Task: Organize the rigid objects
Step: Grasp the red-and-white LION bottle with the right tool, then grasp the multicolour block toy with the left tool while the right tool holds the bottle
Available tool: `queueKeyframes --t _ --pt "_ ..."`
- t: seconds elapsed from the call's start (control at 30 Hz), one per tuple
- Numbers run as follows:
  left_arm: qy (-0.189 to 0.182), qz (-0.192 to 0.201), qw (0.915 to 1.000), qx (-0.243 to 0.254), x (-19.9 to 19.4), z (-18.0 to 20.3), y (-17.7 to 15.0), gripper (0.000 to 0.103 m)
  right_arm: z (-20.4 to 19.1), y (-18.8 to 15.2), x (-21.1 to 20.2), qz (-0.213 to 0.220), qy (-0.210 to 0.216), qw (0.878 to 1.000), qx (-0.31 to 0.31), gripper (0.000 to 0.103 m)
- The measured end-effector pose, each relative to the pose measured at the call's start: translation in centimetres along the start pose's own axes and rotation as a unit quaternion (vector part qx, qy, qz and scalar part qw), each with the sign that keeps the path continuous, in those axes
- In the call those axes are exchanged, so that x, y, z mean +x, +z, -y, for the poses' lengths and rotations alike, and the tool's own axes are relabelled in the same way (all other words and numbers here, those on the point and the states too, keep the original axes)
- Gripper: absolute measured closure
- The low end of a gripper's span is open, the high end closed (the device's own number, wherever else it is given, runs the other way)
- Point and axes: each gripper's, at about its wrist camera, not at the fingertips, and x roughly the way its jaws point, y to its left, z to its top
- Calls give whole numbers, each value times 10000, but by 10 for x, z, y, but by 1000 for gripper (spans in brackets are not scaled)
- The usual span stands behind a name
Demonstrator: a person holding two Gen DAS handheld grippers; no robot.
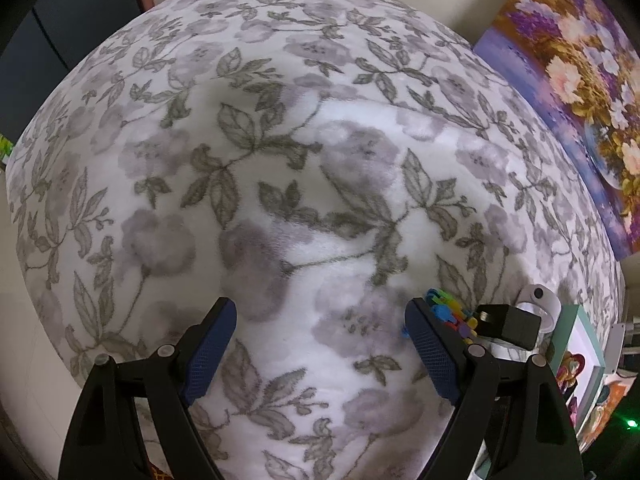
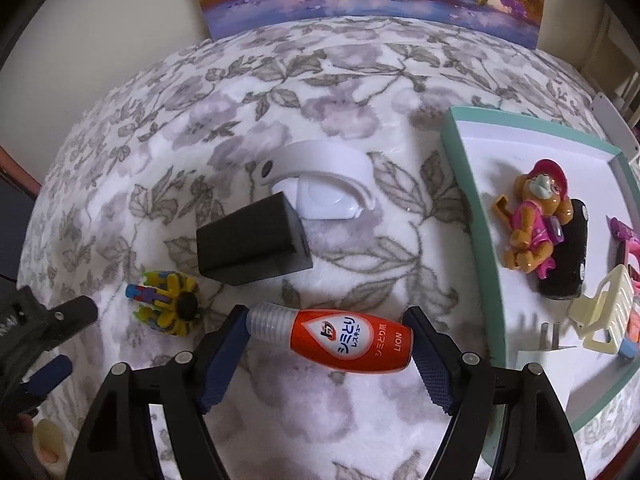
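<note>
A: Bottle [image 2: 340,340] is absent from the left wrist view; left gripper [image 1: 320,344], lower centre, gapes wide over bare blanket [image 1: 280,140], holding nothing.

B: Right wrist view: it lies lower centre, endwise between the right gripper [image 2: 328,354] pads, apparently pinched. Risk: a shallow end-grip may let it squirt out short of the tray [image 2: 480,216].

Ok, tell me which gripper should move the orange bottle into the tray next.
The right gripper. The orange bottle lies lengthwise between its jaws, which seem to clamp it end to end, and the tray sits just beside it. The left gripper is open over bare blanket.
</note>
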Motion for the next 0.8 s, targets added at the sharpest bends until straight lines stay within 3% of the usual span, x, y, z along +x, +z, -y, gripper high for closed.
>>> queueKeyframes --t 0.4,0.8 --pt "-63 -62 9975 702 8 38 -8 16 37 12 -42 258 -103 9994 204 23" --pt "7 231 9881 1521 15 84 -19 17 79 22 -66 420 -138 9976 525 23"
